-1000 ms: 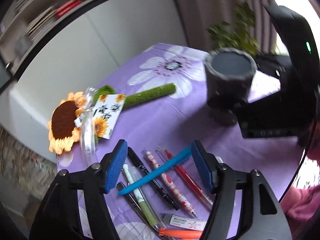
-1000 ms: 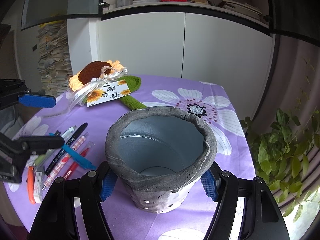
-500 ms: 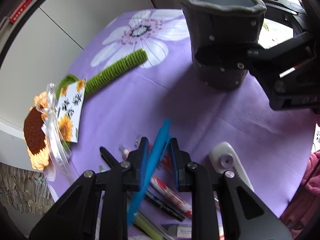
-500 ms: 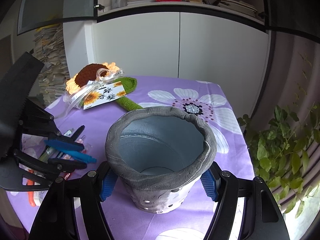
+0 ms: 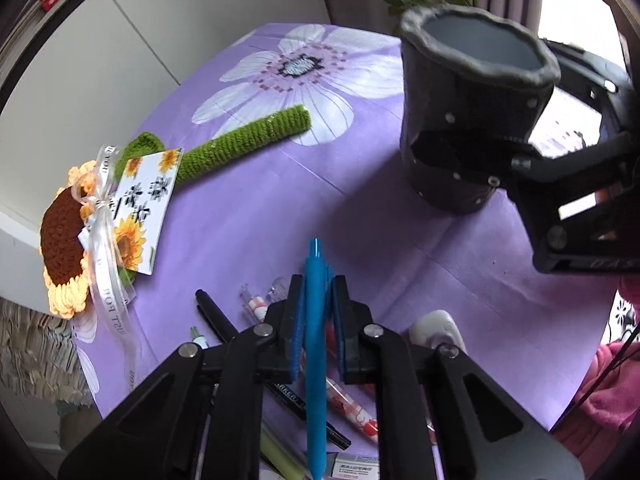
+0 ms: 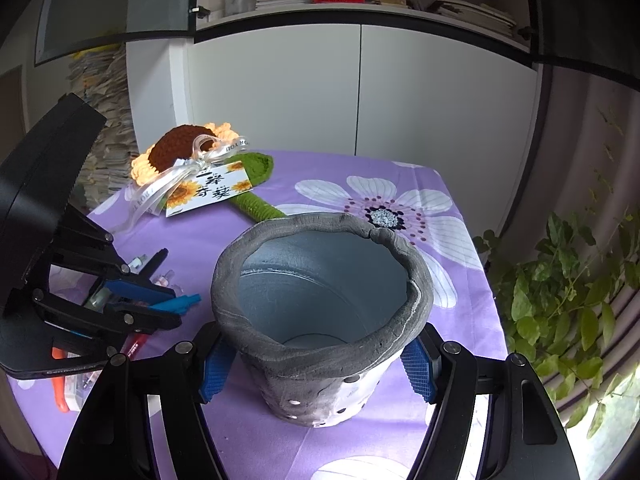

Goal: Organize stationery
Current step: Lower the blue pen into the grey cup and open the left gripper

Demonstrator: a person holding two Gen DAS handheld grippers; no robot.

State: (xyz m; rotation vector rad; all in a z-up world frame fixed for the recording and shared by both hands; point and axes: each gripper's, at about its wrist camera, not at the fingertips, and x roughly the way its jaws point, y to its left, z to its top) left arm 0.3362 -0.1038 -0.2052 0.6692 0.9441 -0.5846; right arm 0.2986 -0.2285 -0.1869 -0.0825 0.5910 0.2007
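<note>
A blue pen [image 5: 314, 320] stands between the pads of my left gripper [image 5: 318, 284], its clicker end poking out past the fingertips. The jaws are closing, and the pads press on the pen's barrel. In the right wrist view the same blue pen [image 6: 182, 303] sticks out of the left gripper [image 6: 174, 307] toward the pot. A grey pot [image 6: 320, 320] with a thick wavy rim stands upright on the purple cloth, and my right gripper [image 6: 316, 368] is shut on its lower wall. The pot [image 5: 472, 120] has nothing inside it.
Under the left gripper lie a black marker [image 5: 224, 324], a red-patterned pen [image 5: 348, 400], a green pen [image 5: 280, 456], a white correction tape [image 5: 438, 326] and a boxed eraser [image 5: 356, 470]. A crochet sunflower [image 5: 64, 240] with a card lies at the left. A leafy plant [image 6: 560, 300] stands beyond the table's right edge.
The left jaws went from wide open around the blue pen to pressed on it, and the pen swung from crosswise to lengthwise. The left gripper moved closer to the pot. The right gripper stayed still.
</note>
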